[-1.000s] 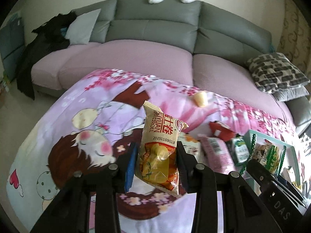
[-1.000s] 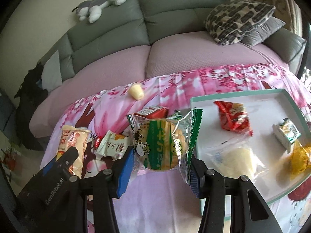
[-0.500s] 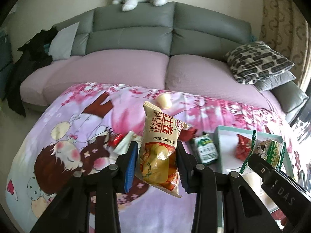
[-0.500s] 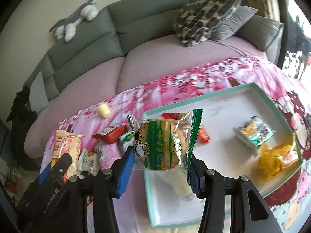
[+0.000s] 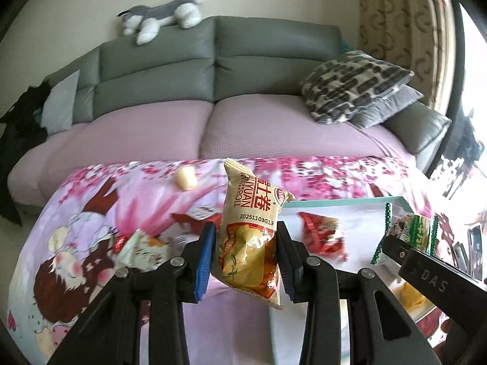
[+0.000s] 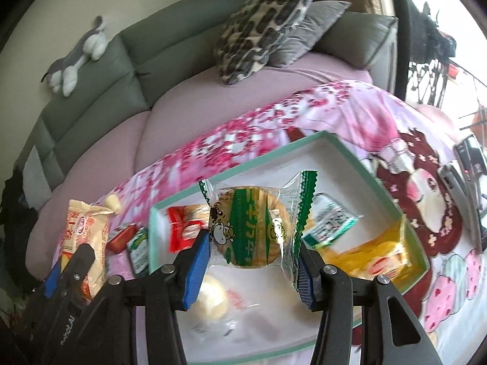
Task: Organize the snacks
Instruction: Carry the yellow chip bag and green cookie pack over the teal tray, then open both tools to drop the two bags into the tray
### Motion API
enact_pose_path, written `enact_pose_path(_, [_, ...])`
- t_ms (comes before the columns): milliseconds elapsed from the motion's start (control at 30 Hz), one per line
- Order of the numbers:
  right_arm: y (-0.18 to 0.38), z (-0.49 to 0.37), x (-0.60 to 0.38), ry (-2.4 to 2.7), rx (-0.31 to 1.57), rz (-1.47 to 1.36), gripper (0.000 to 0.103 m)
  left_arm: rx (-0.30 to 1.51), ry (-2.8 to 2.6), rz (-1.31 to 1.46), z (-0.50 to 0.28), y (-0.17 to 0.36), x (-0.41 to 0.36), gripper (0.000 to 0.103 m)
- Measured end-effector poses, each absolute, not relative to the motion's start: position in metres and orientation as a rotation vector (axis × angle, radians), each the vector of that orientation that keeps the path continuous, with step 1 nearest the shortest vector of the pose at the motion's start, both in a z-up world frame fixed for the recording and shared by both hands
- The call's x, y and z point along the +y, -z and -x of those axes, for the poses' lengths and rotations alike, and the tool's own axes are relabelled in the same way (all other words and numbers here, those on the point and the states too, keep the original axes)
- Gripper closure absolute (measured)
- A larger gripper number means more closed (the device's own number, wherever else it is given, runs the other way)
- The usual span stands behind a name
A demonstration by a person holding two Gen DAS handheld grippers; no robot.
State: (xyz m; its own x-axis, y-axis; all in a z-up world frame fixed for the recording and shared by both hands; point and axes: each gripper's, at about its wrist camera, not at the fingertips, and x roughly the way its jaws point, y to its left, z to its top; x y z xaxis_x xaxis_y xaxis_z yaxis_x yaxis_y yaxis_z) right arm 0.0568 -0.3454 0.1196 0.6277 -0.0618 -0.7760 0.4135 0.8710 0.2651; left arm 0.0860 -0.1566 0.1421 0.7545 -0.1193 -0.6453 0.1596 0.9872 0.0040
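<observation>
Left gripper (image 5: pixel 246 258) clamps a tan crinkly egg-roll snack packet (image 5: pixel 249 231) mid-body, held upright beside the teal-rimmed white tray (image 6: pixel 350 149). Right gripper (image 6: pixel 254 266) pinches a clear green-striped round cake wrapper (image 6: pixel 255 228) above the tray. Both look light, slippery and crushable, so grip the wrapper sides gently.

a home living room: grey sofa (image 5: pixel 213 70), cushions (image 5: pixel 350 91), plush toy (image 5: pixel 161 18).

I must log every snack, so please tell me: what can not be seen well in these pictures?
- Left view: egg roll bag hides the tray's near-left corner.
- Right view: cake pack covers the tray middle; red packet blurred.
- Right view: pale bun behind the right tool, label unreadable.
</observation>
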Motion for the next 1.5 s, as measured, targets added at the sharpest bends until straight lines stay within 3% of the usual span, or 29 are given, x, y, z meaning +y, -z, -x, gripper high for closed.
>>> enact_pose_path(600, [-0.09, -0.068, -0.406, 0.369, 0.857, -0.512, 0.049, 0.706, 0.348, -0.158, -0.092, -0.114, -0.253, 0.063])
enact_pose_path(1333, [-0.075, -0.087, -0.423, 0.401, 0.865, -0.476, 0.047, 0.747, 0.357, -0.165, -0.122, -0.098, -0.279, 0.062])
enact_pose_path(1500, [-0.074, -0.084, -0.426, 0.41, 0.875, -0.491, 0.045, 0.769, 0.339, -0.159, -0.124, -0.097, -0.276, 0.05])
